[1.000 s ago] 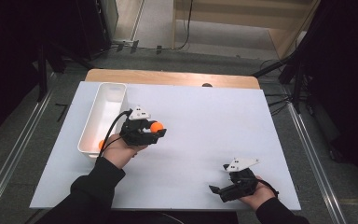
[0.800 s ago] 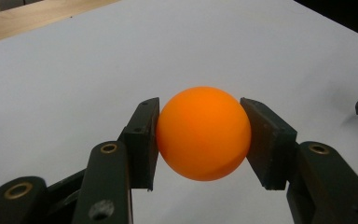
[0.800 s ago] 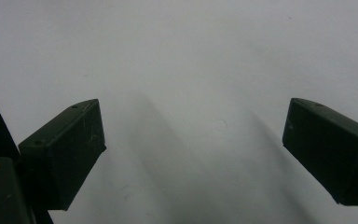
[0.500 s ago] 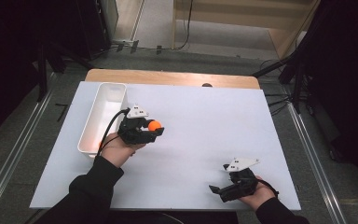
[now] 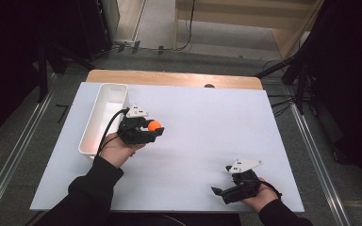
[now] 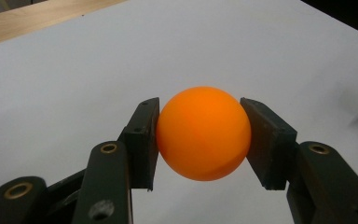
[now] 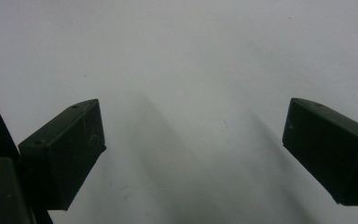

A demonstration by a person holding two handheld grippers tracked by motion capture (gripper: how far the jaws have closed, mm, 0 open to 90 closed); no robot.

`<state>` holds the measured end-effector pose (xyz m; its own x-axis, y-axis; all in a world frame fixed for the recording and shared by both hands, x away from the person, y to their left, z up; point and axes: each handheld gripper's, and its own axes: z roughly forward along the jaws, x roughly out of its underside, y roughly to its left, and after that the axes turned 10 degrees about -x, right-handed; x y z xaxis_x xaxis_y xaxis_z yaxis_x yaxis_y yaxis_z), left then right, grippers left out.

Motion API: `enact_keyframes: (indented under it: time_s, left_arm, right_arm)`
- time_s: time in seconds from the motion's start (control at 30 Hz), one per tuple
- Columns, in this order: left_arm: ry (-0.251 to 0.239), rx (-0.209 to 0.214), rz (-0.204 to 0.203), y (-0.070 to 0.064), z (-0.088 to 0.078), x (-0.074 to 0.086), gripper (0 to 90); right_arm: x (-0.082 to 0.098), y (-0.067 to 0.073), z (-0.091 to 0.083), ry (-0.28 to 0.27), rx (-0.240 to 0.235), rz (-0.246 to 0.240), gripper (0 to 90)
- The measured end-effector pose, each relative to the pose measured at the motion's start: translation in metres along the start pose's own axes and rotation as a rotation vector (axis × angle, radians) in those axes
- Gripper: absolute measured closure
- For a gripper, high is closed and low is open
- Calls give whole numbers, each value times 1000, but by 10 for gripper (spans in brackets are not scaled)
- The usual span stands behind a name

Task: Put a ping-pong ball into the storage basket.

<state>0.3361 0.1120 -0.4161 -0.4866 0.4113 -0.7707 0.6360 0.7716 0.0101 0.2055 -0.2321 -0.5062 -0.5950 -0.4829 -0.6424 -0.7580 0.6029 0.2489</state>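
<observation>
Nearest us, at about five o'clock on the white rectangular table top (image 5: 202, 141), our right gripper (image 5: 221, 192) rests low with its jaws wide apart over bare surface. Farther in, toward ten o'clock, our left gripper (image 5: 157, 128) has its black pads (image 6: 142, 135) clamped on the small orange plastic ball (image 6: 203, 132), just right of the long white plastic tray (image 5: 104, 109) along the table's nine o'clock edge.

Orange ball (image 6: 203, 133) smooth matt plastic; table (image 5: 207, 122) matt white; tray (image 5: 104, 108) glossy plastic.
</observation>
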Motion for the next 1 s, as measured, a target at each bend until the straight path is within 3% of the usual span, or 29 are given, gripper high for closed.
enact_keyframes:
  time_s: [1.0]
  left_arm:
    - [-3, -48, -27, 14, -7, -2, 500]
  right_arm:
    - [0, 0, 0, 0, 1, 1, 44]
